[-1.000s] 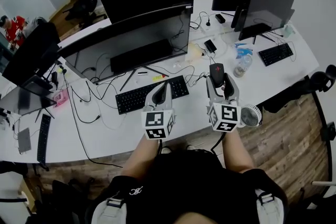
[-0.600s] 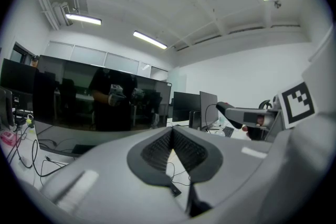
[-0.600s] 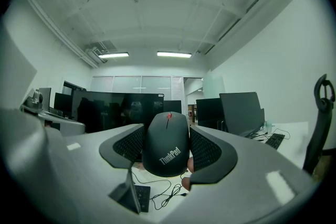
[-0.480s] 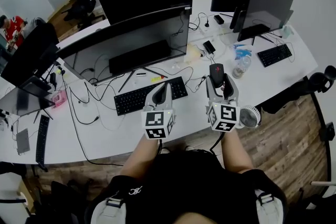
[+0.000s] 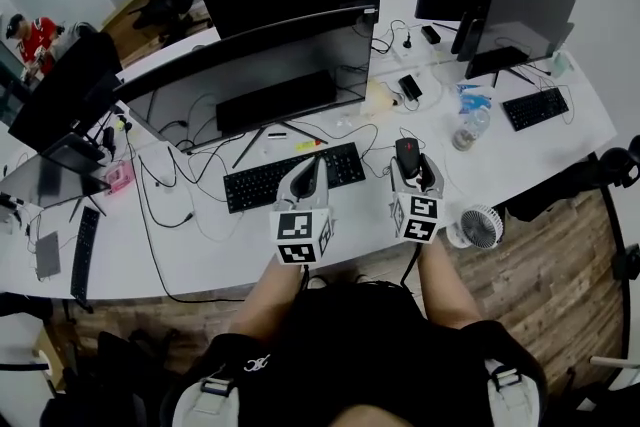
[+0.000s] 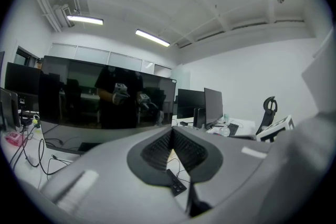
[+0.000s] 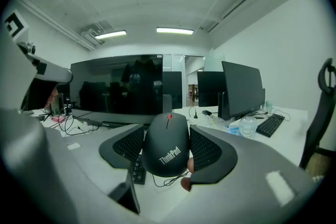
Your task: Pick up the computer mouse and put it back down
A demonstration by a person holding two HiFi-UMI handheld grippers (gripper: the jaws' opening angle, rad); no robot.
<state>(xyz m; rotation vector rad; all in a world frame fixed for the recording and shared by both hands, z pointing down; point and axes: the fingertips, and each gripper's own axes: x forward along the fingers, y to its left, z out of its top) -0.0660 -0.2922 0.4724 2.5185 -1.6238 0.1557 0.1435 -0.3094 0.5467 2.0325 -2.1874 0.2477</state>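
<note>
As right claw (image 5: 414, 165) grips 1 mouse (image 7: 167, 147), left (image 5: 310, 167) closed

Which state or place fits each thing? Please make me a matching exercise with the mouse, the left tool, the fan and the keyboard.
1. black ThinkPad computer mouse with red wheel
2. grey left tool
3. small round white desk fan
4. black keyboard

A. shut, nothing inside
B. on the white desk, near the left tool
C. standing right of the right tool
D. clamped in the right tool

Pairs: 1-D, 2-A, 3-C, 4-B
</note>
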